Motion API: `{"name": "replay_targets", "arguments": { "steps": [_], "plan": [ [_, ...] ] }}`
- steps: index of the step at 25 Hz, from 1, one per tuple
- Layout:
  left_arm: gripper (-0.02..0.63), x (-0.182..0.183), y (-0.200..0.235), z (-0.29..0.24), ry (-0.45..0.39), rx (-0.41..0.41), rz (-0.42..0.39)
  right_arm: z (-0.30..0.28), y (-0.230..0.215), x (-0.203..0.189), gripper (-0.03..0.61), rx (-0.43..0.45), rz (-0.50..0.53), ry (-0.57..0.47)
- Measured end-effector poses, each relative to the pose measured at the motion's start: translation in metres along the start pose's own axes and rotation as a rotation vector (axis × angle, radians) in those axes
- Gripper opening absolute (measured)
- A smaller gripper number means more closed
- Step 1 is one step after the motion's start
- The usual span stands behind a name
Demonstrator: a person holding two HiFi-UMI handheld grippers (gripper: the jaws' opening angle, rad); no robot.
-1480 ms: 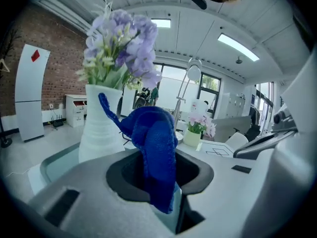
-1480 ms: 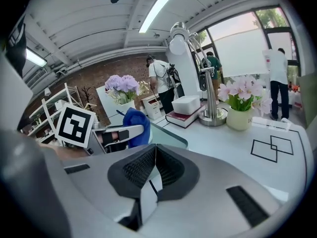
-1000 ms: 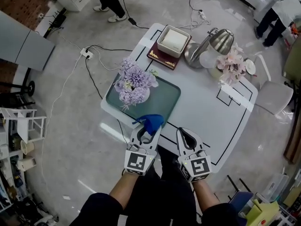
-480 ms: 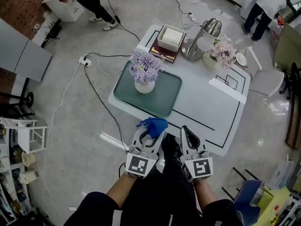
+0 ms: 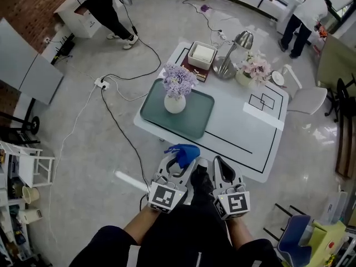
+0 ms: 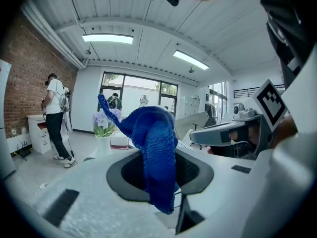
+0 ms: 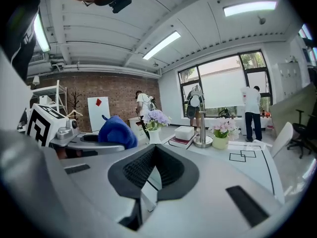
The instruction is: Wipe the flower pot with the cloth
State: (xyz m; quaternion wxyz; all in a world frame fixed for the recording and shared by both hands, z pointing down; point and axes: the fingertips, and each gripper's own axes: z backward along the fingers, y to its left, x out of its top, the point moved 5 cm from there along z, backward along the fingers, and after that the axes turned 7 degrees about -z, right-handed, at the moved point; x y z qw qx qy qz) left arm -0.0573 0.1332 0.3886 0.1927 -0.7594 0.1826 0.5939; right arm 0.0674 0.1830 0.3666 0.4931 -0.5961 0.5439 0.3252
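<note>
A white flower pot with purple flowers stands on a green tray on the white table. My left gripper is shut on a blue cloth, held just short of the table's near edge, well away from the pot. In the left gripper view the cloth droops over the jaws and the pot is far ahead at the left. My right gripper is beside the left one, shut and holding nothing. In the right gripper view the pot stands far ahead.
On the far side of the table are a white box on a dark book, a metal lamp and a pot of pink flowers. A white chair is at the right. Cables cross the floor at left. People stand far off.
The head view has drawn back from the table, which now looks smaller and farther. Both grippers have come off the table's edge. The cloth is still in the left gripper.
</note>
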Motion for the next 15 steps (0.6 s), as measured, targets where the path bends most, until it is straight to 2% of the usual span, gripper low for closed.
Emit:
{"name": "replay_targets", "arguments": {
  "steps": [10, 15],
  "plan": [
    [0.118, 0.008, 0.001, 0.02, -0.032, -0.002, -0.005, 0.003, 0.025, 0.005, 0.008, 0.01, 0.015, -0.013],
    [0.118, 0.008, 0.001, 0.023, -0.03, 0.003, -0.005, 0.003, 0.029, -0.002, 0.008, 0.066, 0.037, -0.037]
  ]
}}
